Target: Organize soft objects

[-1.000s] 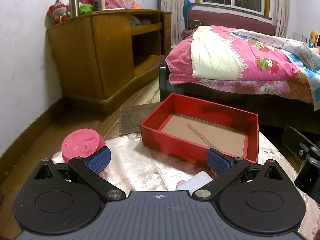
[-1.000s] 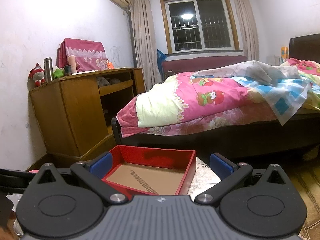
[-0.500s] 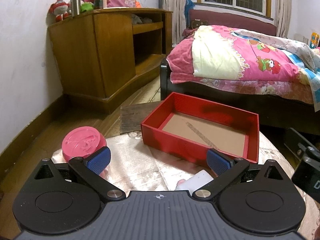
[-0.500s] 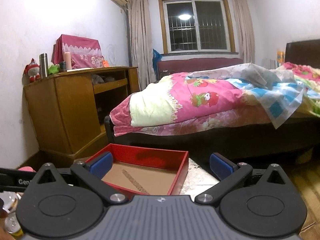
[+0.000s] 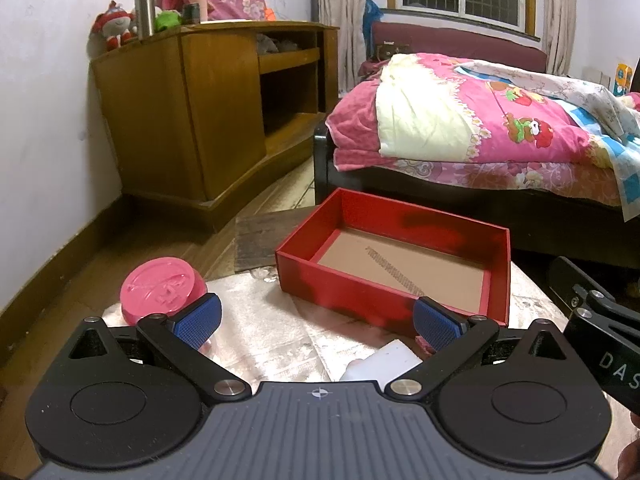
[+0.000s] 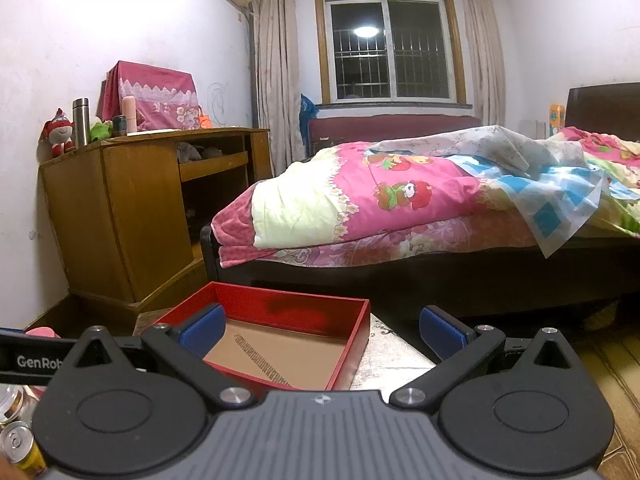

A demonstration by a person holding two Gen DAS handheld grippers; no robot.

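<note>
A red open box (image 5: 394, 258) with a bare brown cardboard floor sits on the cloth-covered table (image 5: 276, 332); it also shows in the right wrist view (image 6: 288, 340). A white soft block (image 5: 384, 364) with a small pink piece (image 5: 423, 342) beside it lies just below my left gripper (image 5: 316, 320), which is open and empty. A round pink lidded tub (image 5: 162, 290) stands at the table's left. My right gripper (image 6: 320, 332) is open and empty, held above the box's near side; its body shows at the right of the left wrist view (image 5: 600, 344).
A wooden cabinet (image 5: 208, 112) stands by the left wall with a plush doll (image 5: 114, 24) and a flask on top. A bed with pink quilts (image 5: 480, 128) lies behind the table. A drinks can (image 6: 18, 446) sits at lower left in the right wrist view.
Both grippers have shifted slightly, the right one turning a little so the box sits further left in its view. Both stay open and empty.
</note>
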